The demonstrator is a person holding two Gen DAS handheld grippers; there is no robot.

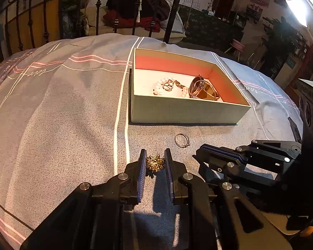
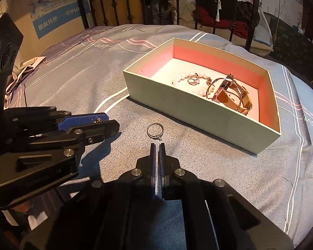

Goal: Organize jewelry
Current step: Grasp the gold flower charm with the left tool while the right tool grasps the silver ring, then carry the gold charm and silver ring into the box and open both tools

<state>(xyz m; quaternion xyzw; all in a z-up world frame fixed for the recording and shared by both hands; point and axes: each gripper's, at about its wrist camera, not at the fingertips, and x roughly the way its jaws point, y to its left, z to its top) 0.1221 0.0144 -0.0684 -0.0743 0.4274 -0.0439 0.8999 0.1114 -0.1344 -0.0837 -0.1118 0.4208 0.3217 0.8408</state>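
We had the left gripper (image 1: pixel 155 162) clamped on the gold brooch (image 1: pixel 155 163), the right gripper (image 2: pixel 157 145) closed empty just short of the silver ring (image 2: pixel 155 131) lying before the box (image 2: pixel 198 112); the ring risked being nudged away.

Open pale box (image 2: pixel 198 112) with pink lining sits on the bed, holding a pearl bracelet (image 2: pixel 184 77), small rings (image 2: pixel 193 81) and a strapped watch (image 2: pixel 225 92); a thin ring (image 2: pixel 155 130) lies flat before it, and a gold brooch (image 1: pixel 155 163) sits clamped in the left gripper (image 1: pixel 155 160).
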